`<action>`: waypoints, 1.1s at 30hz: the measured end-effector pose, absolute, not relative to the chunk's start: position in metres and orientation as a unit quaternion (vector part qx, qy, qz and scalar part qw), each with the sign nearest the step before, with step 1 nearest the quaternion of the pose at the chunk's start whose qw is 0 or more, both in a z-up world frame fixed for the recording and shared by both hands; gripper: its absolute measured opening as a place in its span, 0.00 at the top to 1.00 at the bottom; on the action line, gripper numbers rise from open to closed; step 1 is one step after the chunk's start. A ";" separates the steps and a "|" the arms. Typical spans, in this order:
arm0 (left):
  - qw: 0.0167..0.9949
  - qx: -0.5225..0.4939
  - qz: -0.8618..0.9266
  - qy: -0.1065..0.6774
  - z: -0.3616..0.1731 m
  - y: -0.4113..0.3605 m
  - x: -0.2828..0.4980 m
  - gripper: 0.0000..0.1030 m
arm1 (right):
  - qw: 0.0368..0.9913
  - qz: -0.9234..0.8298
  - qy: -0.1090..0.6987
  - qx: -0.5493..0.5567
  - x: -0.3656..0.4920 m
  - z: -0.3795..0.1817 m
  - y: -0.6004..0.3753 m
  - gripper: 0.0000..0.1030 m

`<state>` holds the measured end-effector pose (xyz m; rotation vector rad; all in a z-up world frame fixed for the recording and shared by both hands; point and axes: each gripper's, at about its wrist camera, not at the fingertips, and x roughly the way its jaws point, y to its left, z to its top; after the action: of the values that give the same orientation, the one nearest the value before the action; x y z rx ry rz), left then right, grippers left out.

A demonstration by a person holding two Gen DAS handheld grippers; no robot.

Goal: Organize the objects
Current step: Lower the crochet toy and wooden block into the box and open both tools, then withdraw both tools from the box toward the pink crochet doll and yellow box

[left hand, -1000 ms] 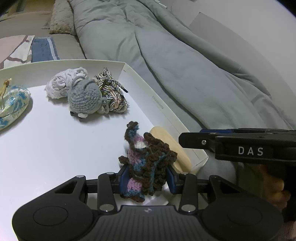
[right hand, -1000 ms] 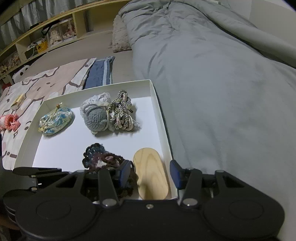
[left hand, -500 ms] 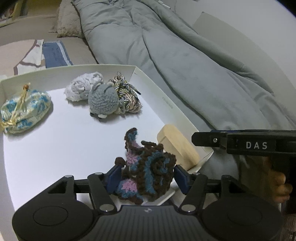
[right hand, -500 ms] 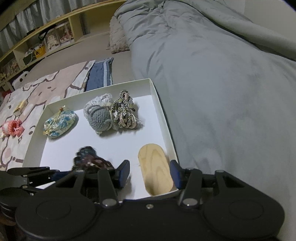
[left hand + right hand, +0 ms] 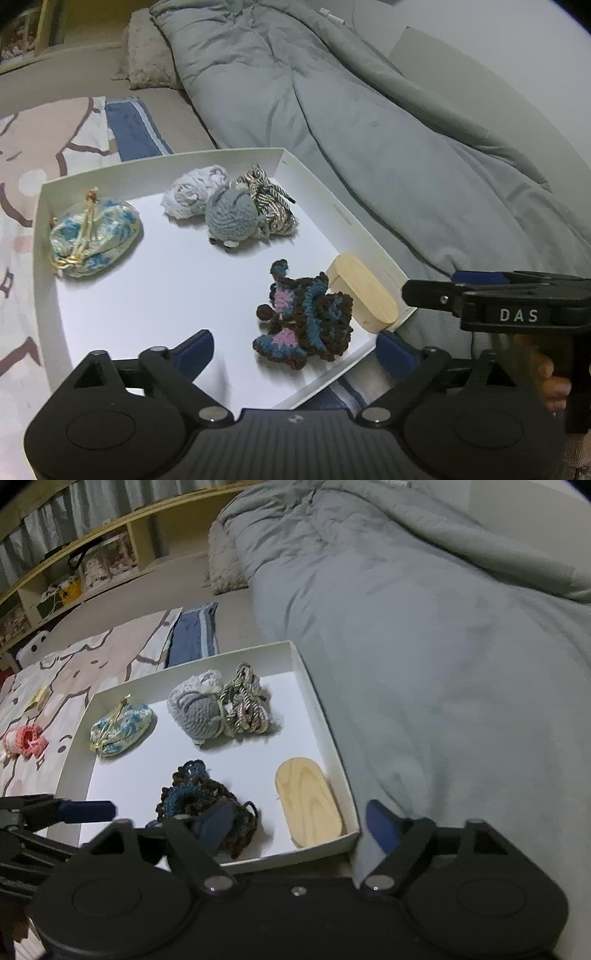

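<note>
A white tray [image 5: 44, 236] lies on the bed. In it are a brown, blue and pink crochet piece [image 5: 306, 325], an oval wooden block [image 5: 364, 293], a grey knitted ball [image 5: 231, 216], a white crochet bundle [image 5: 192, 192], a striped cord bundle [image 5: 273, 206] and a blue floral pouch [image 5: 96, 236]. My left gripper [image 5: 295, 354] is open, just behind the crochet piece, which lies free on the tray. My right gripper [image 5: 299, 823] is open and empty above the tray's near edge [image 5: 295, 853], over the wooden block [image 5: 308, 805] and crochet piece [image 5: 207, 805].
A grey duvet [image 5: 424, 627] fills the right side. A patterned sheet [image 5: 74, 664] with a pink crochet item [image 5: 24, 740] lies left of the tray. A folded blue cloth [image 5: 194, 635] lies behind the tray. Wooden shelves [image 5: 74, 572] stand at the back.
My left gripper opened and let go of the crochet piece, which now lies on the tray beside the wooden block. Both grippers drew back from the tray, and the right one opened wider.
</note>
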<state>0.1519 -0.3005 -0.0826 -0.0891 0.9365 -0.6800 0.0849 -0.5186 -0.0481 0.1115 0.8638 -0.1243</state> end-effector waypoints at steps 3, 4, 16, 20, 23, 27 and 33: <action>0.840 -0.040 -0.316 0.438 -0.076 -0.295 0.149 0.02 | 0.908 -0.064 0.412 0.053 0.078 -0.042 -0.518 0.12; 0.842 -0.040 -0.314 0.437 -0.074 -0.293 0.148 0.01 | 0.908 -0.065 0.410 0.052 0.076 -0.040 -0.518 0.11; 0.856 -0.038 -0.295 0.423 -0.051 -0.268 0.136 0.00 | 0.916 -0.079 0.392 0.038 0.048 -0.020 -0.507 0.01; 0.862 -0.034 -0.284 0.418 -0.043 -0.260 0.131 0.00 | 0.917 -0.081 0.389 0.036 0.041 -0.016 -0.503 0.00; 0.866 -0.031 -0.279 0.414 -0.037 -0.253 0.128 0.00 | 0.919 -0.083 0.384 0.037 0.035 -0.013 -0.500 0.00; 0.873 -0.030 -0.267 0.407 -0.030 -0.247 0.125 0.00 | 0.919 -0.084 0.383 0.038 0.031 -0.011 -0.498 0.00; 0.882 -0.017 -0.252 0.397 -0.023 -0.239 0.121 0.00 | 0.919 -0.089 0.381 0.046 0.023 -0.005 -0.494 0.00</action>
<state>0.1207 -0.2387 -0.0226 -0.0344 0.8269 -0.5249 0.0232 -0.4937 -0.0052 0.0948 0.7832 -0.1827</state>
